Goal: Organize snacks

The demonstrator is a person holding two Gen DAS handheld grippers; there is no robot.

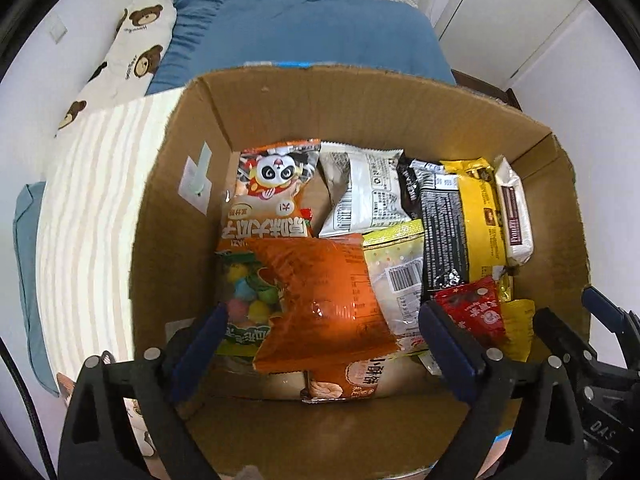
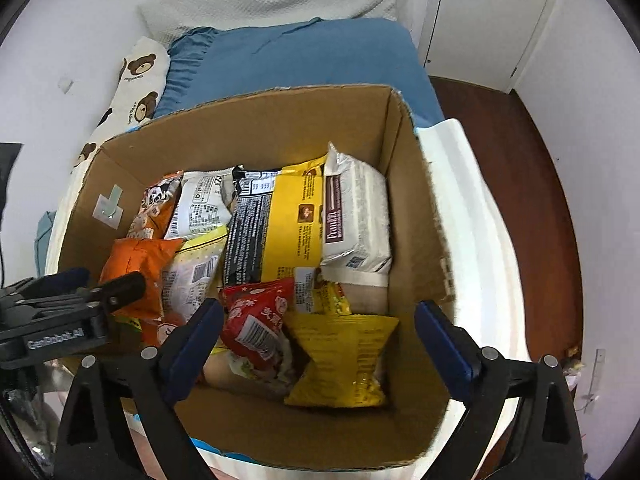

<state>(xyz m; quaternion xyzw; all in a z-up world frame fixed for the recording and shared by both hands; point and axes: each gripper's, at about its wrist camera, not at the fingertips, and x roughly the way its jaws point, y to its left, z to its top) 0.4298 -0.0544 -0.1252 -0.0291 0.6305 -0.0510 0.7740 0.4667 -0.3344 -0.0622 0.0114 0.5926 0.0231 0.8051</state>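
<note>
Left gripper: fingers spread wide, empty, hanging over the orange bag without touching it. Right gripper: fingers likewise wide apart, holding nothing; red packet and yellow bag lie between and below them. All snacks sit in the box. Box rests on a bed; wood floor beyond the right finger.

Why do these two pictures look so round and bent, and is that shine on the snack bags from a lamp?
Left wrist view: fisheye lens bows the cardboard box walls, corners go black; glare sits on the orange packet. Right wrist view: same bending, the white ledge beside the box is washed out, and a warm yellow reflection falls on the box's far wall. Both stay fairly sharp; the light's source is not visible.
</note>
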